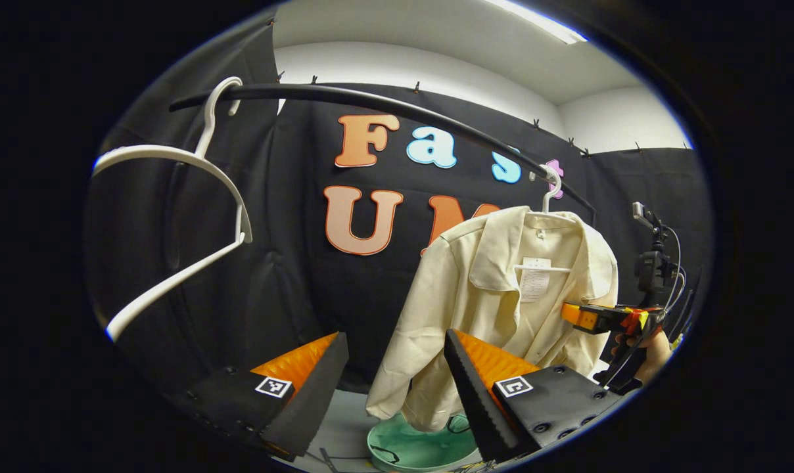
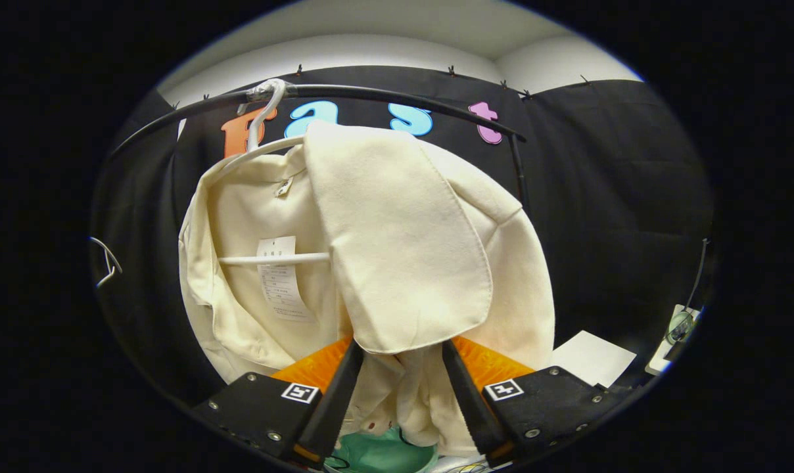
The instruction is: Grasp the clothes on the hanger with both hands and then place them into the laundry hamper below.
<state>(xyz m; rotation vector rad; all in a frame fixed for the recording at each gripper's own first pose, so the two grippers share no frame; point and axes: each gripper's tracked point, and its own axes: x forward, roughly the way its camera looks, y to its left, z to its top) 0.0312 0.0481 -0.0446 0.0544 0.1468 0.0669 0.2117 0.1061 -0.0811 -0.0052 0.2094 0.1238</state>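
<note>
Shirt: a cream shirt [image 1: 502, 289] hangs on a white hanger [image 1: 549, 190] from the black rail [image 1: 371, 102], at the right end of the rail as the left gripper view shows it. It is open at the front, and a paper tag [image 1: 534, 277] shows inside at the neck.
Shirt, close up: in the right gripper view the shirt [image 2: 371, 263] is very near the camera; one front panel is folded across the middle, and the hanger bar [image 2: 272, 259] crosses behind the tag [image 2: 280, 279].
Hamper: a green laundry hamper [image 1: 420, 447] stands below the shirt; the low end of one sleeve hangs into or just above its opening, I cannot tell which. In the right gripper view its green rim [image 2: 377, 456] shows under the cloth.
Right gripper: the right gripper [image 2: 397, 358] has its jaws apart at a middle width, and the hanging cloth lies between the two fingers. I cannot tell if the fingers press on it. In the left gripper view this gripper [image 1: 591, 317] is at the right edge of the shirt, with a hand [image 1: 656, 355] behind it.
Left gripper: the left gripper [image 1: 397, 355] is held well apart from the shirt, jaws wide, nothing between them.
Empty hanger: a second white hanger [image 1: 180, 217] hangs bare at the left end of the rail.
Floor: a white sheet [image 2: 594, 358] lies at the right, near the black wall.
</note>
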